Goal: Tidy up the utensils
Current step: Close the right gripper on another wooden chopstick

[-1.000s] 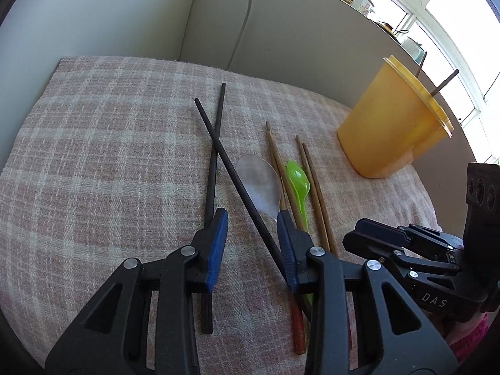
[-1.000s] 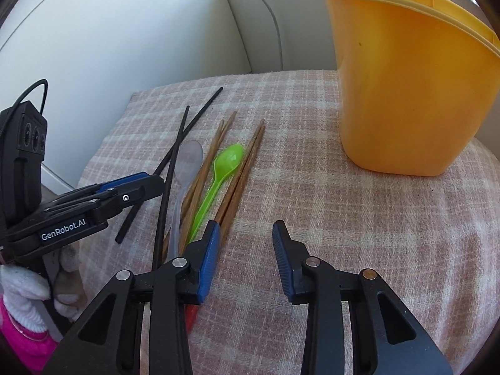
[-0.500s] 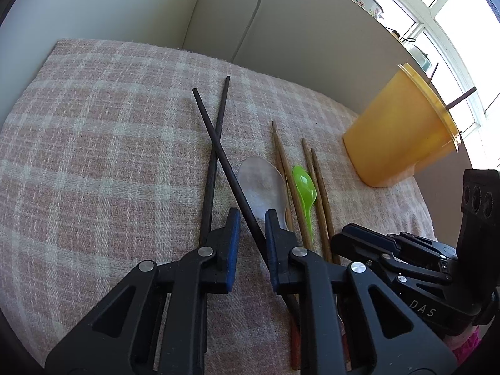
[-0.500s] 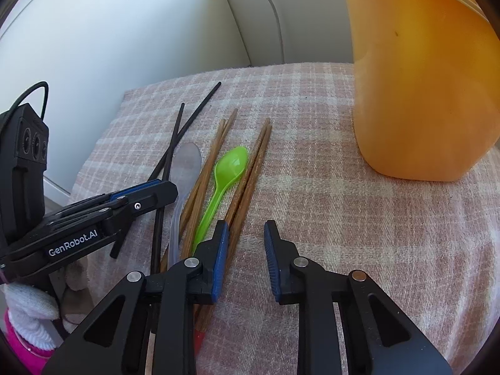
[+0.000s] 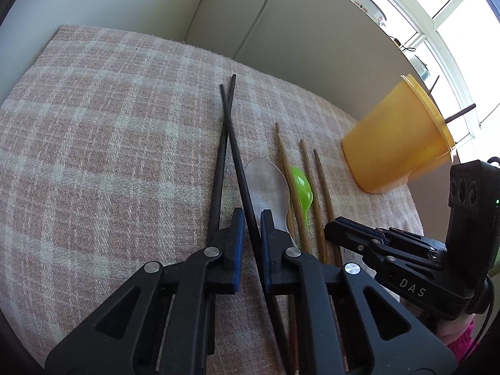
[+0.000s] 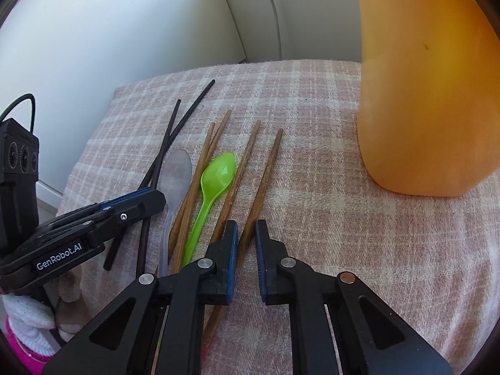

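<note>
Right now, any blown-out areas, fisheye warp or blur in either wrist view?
Left wrist: window top right is blown out, the checked cloth bulges from fisheye, utensils sharp. Right wrist: the yellow container glows translucent at close range, corners vignette black, no motion blur.

The bucket's (image 6: 431,87) rim runs off the right wrist view's top edge. Chopstick (image 5: 247,193) butts vanish beneath the left tongs (image 5: 249,228).

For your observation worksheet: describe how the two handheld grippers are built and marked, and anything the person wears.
Both grippers, left gripper and right gripper, are black with triangular cut-outs, silver rivets and blue pads. White lettering: "GenRobot.AI", "DAS". Pink clothing and a white glove cuff show.
</note>
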### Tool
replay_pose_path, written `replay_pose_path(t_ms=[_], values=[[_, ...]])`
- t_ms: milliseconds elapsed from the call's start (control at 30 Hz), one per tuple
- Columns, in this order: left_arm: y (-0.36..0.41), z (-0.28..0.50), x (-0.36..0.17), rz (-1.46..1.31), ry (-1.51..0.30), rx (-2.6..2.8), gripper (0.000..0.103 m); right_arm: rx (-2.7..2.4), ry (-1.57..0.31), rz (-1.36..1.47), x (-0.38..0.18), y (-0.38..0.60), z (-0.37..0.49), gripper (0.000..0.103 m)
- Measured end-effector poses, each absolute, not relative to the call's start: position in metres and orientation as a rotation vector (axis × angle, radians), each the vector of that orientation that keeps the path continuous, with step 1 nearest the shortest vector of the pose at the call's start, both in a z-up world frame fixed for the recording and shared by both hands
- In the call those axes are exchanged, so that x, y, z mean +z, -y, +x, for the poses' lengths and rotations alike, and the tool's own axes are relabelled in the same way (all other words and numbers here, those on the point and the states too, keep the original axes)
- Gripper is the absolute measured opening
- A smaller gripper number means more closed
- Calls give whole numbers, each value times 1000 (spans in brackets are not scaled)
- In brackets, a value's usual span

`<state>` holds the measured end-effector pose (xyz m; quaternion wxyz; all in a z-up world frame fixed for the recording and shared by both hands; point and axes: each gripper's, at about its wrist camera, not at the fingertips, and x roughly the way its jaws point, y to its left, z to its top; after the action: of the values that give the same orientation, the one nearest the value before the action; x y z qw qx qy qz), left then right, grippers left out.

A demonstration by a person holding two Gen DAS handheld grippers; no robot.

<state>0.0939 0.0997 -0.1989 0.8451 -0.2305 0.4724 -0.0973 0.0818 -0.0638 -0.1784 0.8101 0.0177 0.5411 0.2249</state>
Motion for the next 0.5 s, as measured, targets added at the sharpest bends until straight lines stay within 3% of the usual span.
replay_pose_path(t_ms=[500], values=[[-94, 104, -196, -443, -1059, -223, 5, 504, -1143, 98, -167, 77, 75, 5]])
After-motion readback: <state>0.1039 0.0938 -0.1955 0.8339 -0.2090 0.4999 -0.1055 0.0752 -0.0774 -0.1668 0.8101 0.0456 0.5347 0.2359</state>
